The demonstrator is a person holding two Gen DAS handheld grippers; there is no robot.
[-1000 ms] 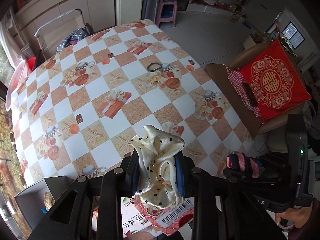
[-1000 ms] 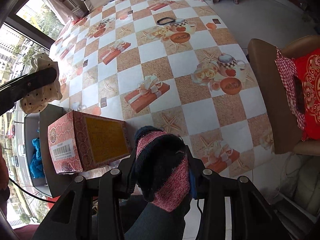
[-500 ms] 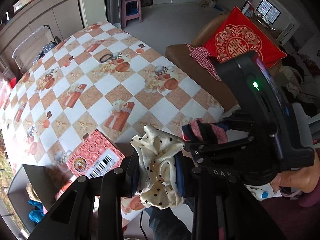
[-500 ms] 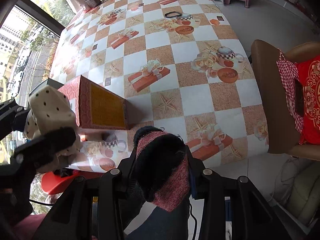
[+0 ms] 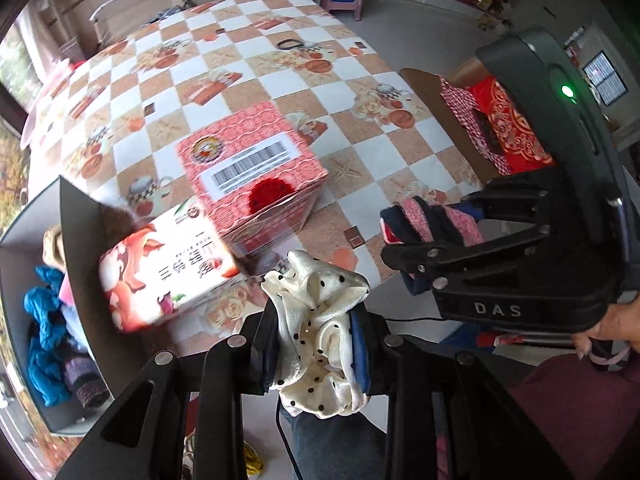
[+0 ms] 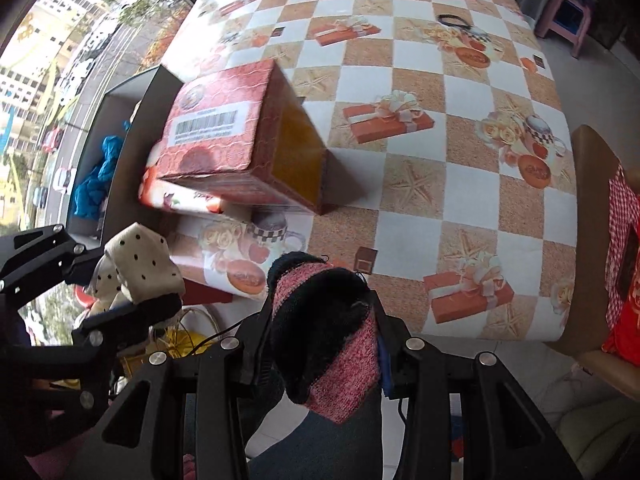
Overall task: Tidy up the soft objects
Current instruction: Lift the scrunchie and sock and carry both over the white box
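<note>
Cream satin dotted with black, the scrunchie point(image 5: 320, 332) sits pinched between the narrowed jaws of my left tool point(image 5: 316, 344), while my right tool point(image 6: 320, 332) is clamped on a folded knitted sock in dark navy and pink point(image 6: 324, 320); both tools point steeply down near the front edge of the tabletop point(image 6: 472, 184), side by side and close together. I judge the step in hand to be the carry: each soft piece is picked up and on its way to the dark grey open bin point(image 5: 76, 216) that stands just beside the left edge of the tabletop, where a crumpled blue cloth point(image 5: 42, 336) and a small purple knitted item point(image 5: 86, 376) already lie. The next move, as I read it, calls for bringing the left tool over the bin's opening, clear of its near wall, before letting the scrunchie drop, and then the same for the sock, taking care not to knock the two cartons near that corner: a red patterned cardboard box with a barcode label point(image 5: 252, 172) and, just beside it, a white and red printed carton point(image 5: 168, 272). The tabletop wears a checked oilcloth printed with gifts, teapots and starfish. Beyond it I see a brown chair with a red embroidered cushion point(image 5: 516, 128), a pink stool point(image 6: 564, 16), and city buildings through the window.
</note>
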